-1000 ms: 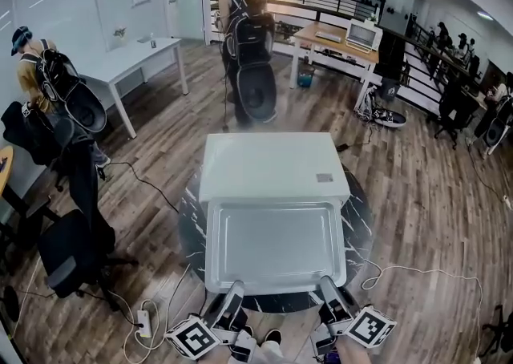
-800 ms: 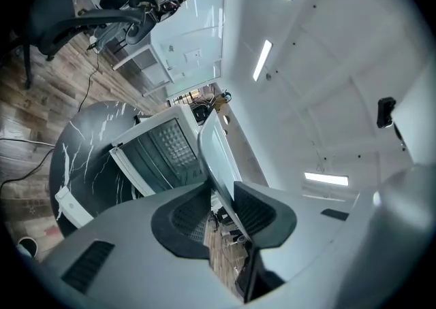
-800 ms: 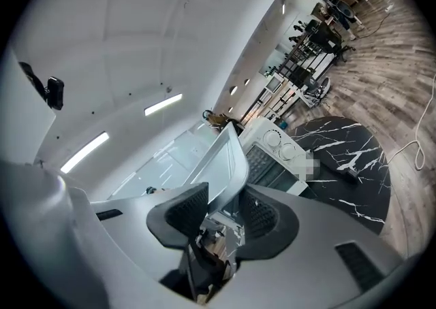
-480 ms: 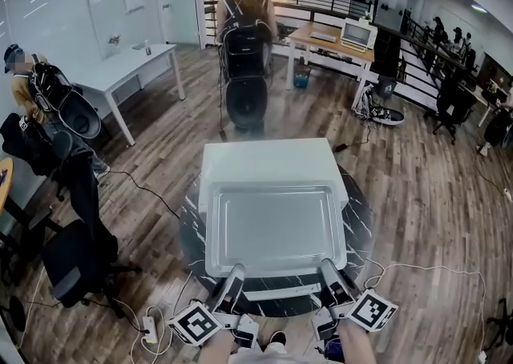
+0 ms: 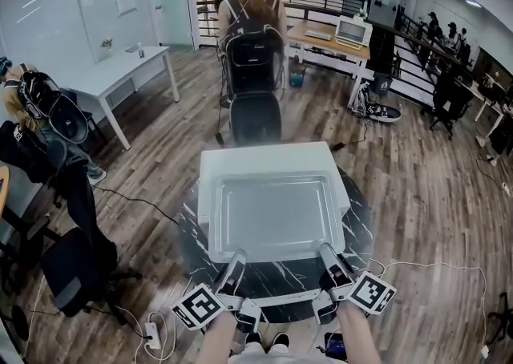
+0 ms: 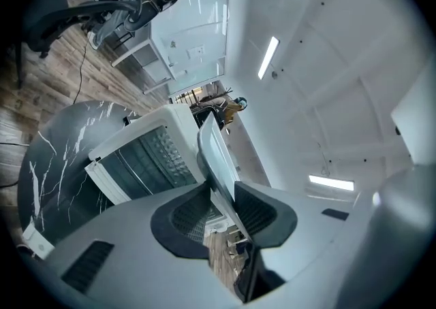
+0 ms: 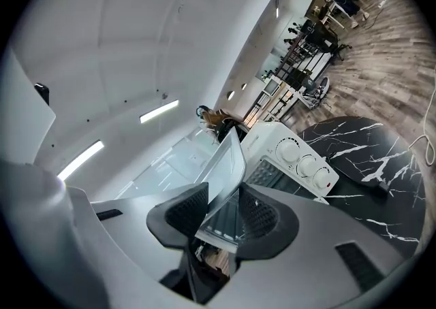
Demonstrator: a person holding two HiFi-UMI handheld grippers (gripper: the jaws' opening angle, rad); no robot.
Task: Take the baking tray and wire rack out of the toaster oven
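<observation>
As fingers (image 7: 182, 211) pinch, tray (image 7: 222, 168) lies between

black marble table (image 5: 362, 234) | person with backpack (image 5: 252, 42) beyond it | white desk (image 5: 112, 74) far left | wood floor (image 5: 417, 178)

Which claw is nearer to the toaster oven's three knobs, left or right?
Right. The right claw holds the baking tray on the side of the knobs; the left claw holds its opposite side.

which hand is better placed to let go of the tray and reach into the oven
Left, probably. Both grip the near rim of the baking tray, but the left hand-held gripper is opening its jaws while the right hand-held gripper is clamped.
</observation>
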